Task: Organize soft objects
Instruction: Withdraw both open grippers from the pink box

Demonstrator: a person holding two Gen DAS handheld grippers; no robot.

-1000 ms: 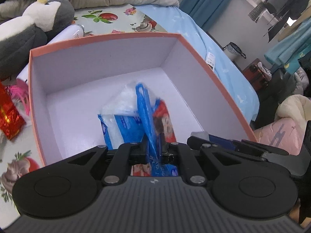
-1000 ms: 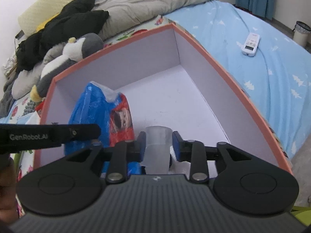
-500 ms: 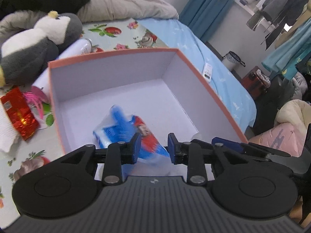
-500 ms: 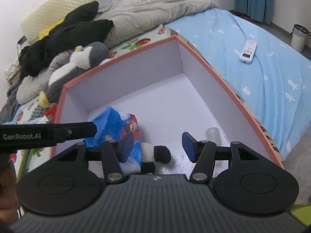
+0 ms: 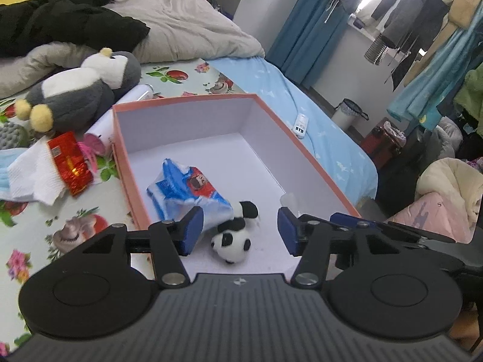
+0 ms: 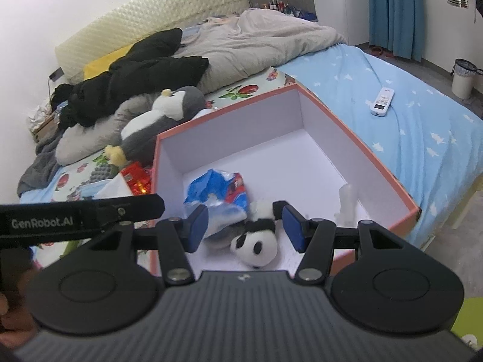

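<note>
In the middle of both frames we saw the orange-rimmed box (image 5: 305, 150) on the bed (image 6: 422, 114), holding a blue tissue pack (image 5: 187, 185), a small panda toy (image 5: 232, 238) beside it and a clear cup (image 6: 347, 199) by the right wall. Our left tongs (image 5: 240, 230) were opening above the box with nothing gripped; our right tongs (image 6: 246, 224) stood apart, empty too. At left lay a plush penguin (image 5: 78, 90) and a red packet (image 5: 71, 163). A remote (image 6: 382, 102) rested at upper right; blue curtains (image 6: 392, 9) hung beyond.
</note>
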